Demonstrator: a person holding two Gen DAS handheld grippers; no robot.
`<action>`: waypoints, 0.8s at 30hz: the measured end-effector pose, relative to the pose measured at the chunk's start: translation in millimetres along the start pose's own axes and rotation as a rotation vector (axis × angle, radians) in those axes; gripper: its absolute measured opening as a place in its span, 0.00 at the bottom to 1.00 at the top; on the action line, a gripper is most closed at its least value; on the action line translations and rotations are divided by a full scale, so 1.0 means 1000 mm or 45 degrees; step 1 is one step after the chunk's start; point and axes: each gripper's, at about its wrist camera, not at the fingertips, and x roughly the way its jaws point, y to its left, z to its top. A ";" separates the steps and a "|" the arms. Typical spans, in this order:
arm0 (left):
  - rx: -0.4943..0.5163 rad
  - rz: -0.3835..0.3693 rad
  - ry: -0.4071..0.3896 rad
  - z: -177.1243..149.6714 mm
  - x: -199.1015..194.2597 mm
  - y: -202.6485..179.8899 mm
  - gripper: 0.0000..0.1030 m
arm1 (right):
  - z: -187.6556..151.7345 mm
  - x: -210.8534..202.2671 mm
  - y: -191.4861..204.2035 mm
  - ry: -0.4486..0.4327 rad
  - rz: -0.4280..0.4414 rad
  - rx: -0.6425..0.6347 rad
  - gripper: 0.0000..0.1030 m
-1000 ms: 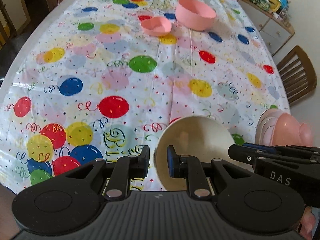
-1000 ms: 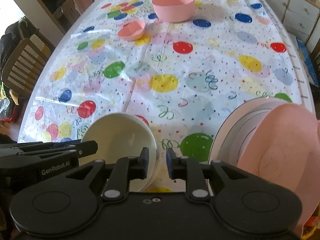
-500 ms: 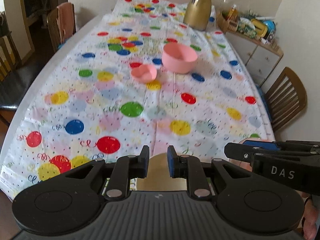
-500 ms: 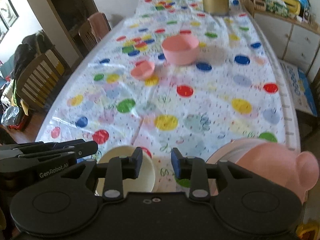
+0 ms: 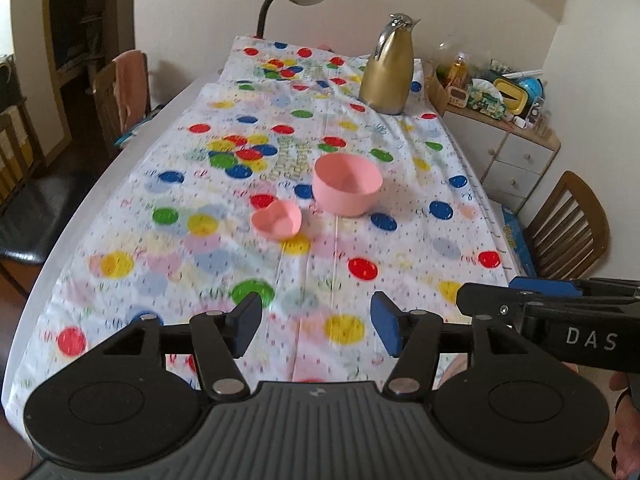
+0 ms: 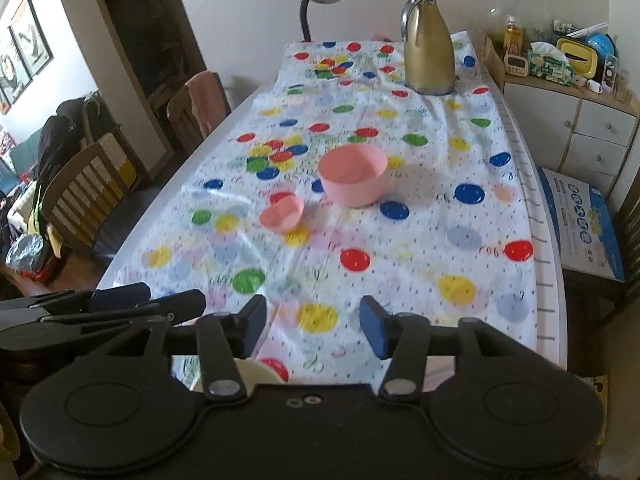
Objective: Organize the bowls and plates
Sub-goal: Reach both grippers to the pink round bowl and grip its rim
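Both units lifted off near edge since 1 s ago: left hand-held gripper (image 5: 316,330) & right hand-held gripper (image 6: 312,326) jaws opening, nothing between; cream bowl (image 6: 256,370) left on desk (image 6: 440,216) below; next likely pink bowl (image 6: 353,179), small pink bowl (image 6: 281,216), mid-desk.

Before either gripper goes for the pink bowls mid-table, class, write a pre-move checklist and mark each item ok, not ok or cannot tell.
1. left gripper jaws opening, nothing between them: ok.
2. right gripper jaws opening, nothing between them: ok.
3. large pink bowl upright, apart from the small pink bowl: ok.
4. Tablecloth bare between grippers and bowls: ok.
5. gold jug well behind the bowls: ok.
6. Bowls empty: cannot tell.
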 end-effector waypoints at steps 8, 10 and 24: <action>0.071 -0.043 -0.011 0.049 0.037 0.012 0.67 | 0.043 0.027 -0.001 -0.072 -0.072 0.032 0.77; 0.093 -0.053 0.000 0.063 0.051 0.016 0.69 | 0.054 0.036 -0.003 -0.087 -0.084 0.057 0.82; 0.126 -0.098 0.113 0.142 0.180 0.042 0.77 | 0.120 0.138 -0.036 -0.075 -0.206 0.182 0.94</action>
